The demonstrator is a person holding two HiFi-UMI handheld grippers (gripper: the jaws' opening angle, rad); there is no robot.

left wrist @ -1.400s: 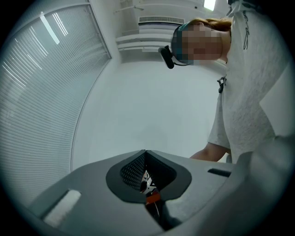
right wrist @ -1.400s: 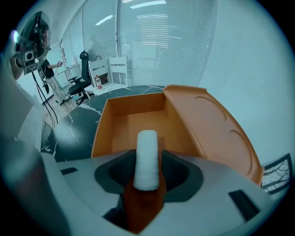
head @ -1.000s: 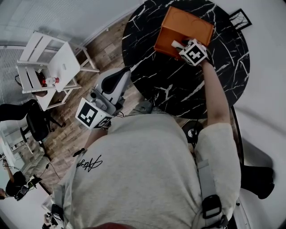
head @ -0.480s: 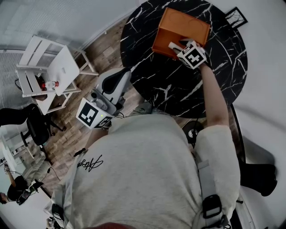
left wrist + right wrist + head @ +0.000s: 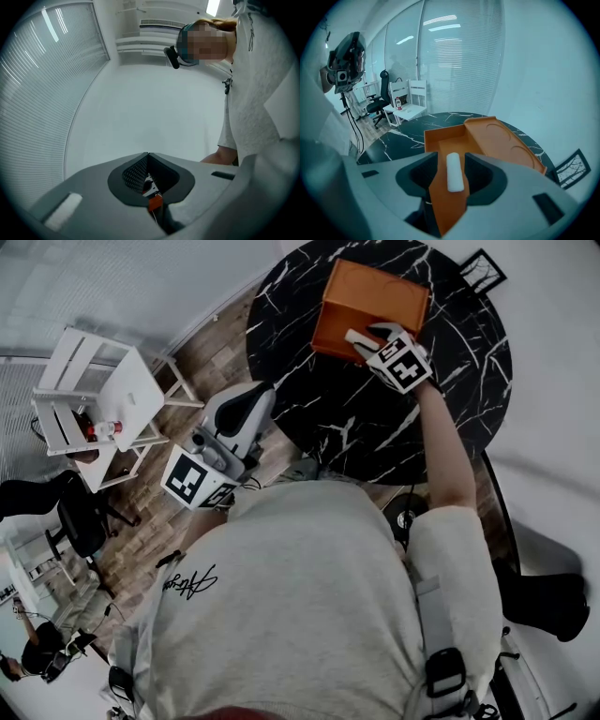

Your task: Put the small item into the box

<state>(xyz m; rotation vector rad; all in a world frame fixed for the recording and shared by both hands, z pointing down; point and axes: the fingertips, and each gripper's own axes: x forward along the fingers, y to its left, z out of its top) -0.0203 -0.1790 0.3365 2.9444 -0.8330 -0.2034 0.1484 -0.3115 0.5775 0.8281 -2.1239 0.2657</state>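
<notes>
An open orange box (image 5: 368,301) stands on the round black marble table (image 5: 469,381); in the right gripper view its tray (image 5: 450,136) and its lid (image 5: 506,143) folded out to the right both show. A small white oblong item (image 5: 454,172) lies on the box's floor, with orange showing on both sides of it. My right gripper (image 5: 453,159) hangs open just over it, at the box's near edge (image 5: 366,338). My left gripper (image 5: 234,418) is held off the table by the person's left side, its jaws shut (image 5: 148,155) on nothing and pointing up at the wall.
A black picture frame (image 5: 483,268) lies at the table's far right edge (image 5: 569,169). On the wooden floor to the left stand a white shelf unit (image 5: 103,390) and a black office chair (image 5: 80,512). The person's arm (image 5: 441,456) reaches over the table.
The right gripper has drawn back a little from over the box's middle toward its near edge. The left gripper has stayed where it was.
</notes>
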